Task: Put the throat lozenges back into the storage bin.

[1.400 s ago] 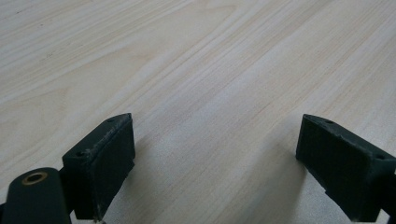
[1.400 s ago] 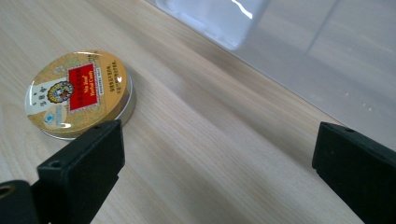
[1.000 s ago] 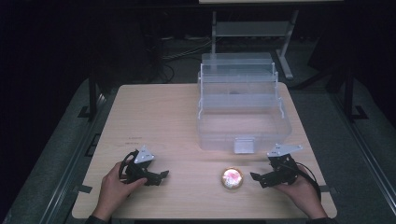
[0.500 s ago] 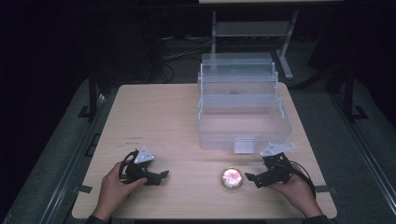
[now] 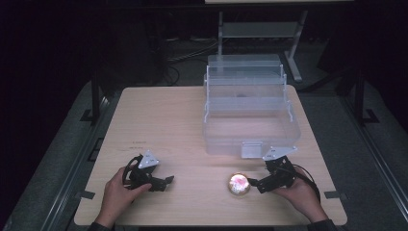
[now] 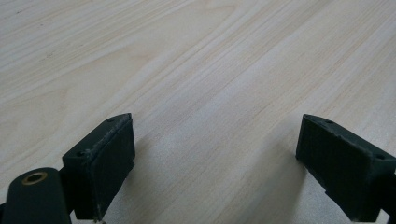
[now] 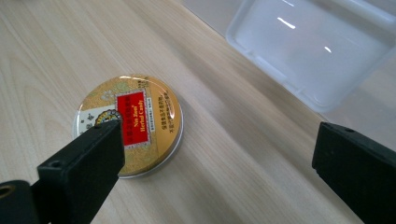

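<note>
My hands sit at the near edge of the surface point(image 5: 159, 120), each holding a claw. My left claw point(image 5: 163, 182) lies low over bare wood at the near left, pointing toward the middle, and in the left gripper view point(image 6: 215, 168) its jaws stand spread wide with only pale wood grain between them; they pinch nothing. My right claw point(image 5: 253, 183) is at the near right, pointing left toward the tin point(image 5: 239, 184), with its tips just beside the tin's right edge in the high view. In the right gripper view the right claw point(image 7: 219, 158) is also spread wide and holds nothing: the tin point(image 7: 135, 123) lies flat on the wood ahead of my left-hand jaw, which covers its near edge, and I cannot tell whether that jaw touches it; the other jaw is well apart from it. The tin is round and gold, with a red label on its lid. Beyond the tin, farther across the surface, stands the clear plastic box point(image 5: 250, 130), open, with its stepped trays rising toward the back and a latch on its near wall facing me. In the right gripper view a corner of the box point(image 7: 313, 51) shows past the tin, empty there. Behind the surface the room is dark, with a metal stand point(image 5: 260, 29) on the floor.
</note>
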